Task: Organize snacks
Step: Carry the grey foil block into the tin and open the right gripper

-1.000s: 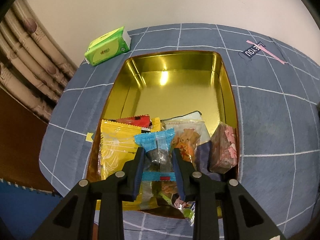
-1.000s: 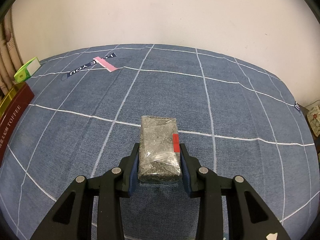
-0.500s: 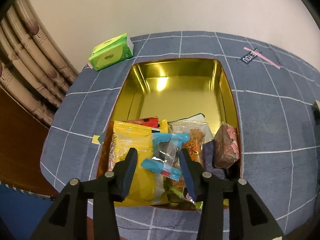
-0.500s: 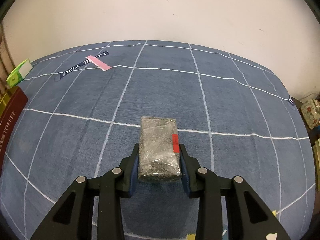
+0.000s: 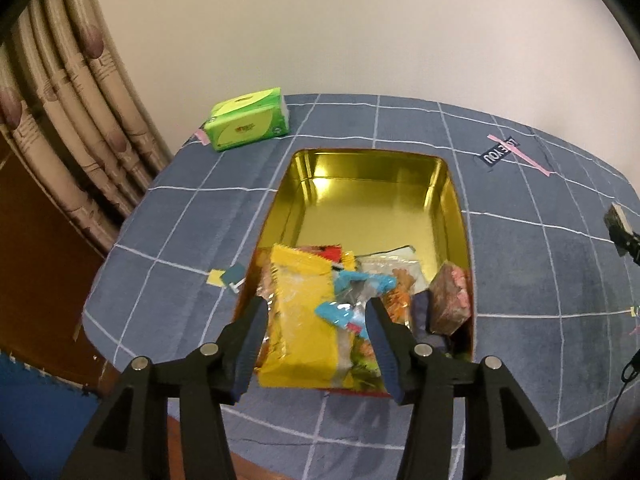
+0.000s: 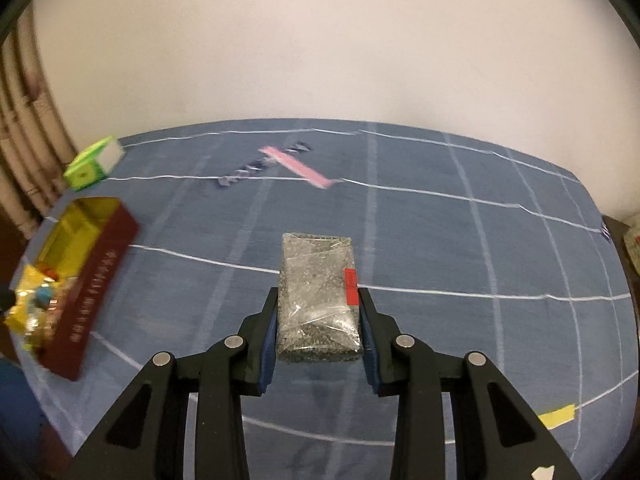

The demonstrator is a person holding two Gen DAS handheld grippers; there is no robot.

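Left wrist view: I looked steeply down, close above the near end of the gold tin (image 5: 372, 200), toward the table's (image 5: 540, 264) far edge and wall.
Right wrist view: I faced across the table's middle toward the same wall, from slightly higher.
Shared: tin (image 6: 80, 220), green tissue pack (image 5: 248, 123) (image 6: 94, 164), pink tape strip (image 5: 518, 155) (image 6: 296, 168).

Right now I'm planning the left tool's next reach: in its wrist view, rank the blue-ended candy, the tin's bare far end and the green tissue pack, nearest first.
1. Blue-ended candy, lying loose between the opening fingers.
2. Tin's bare far end, straight ahead.
3. Green tissue pack, beyond the tin, far left.
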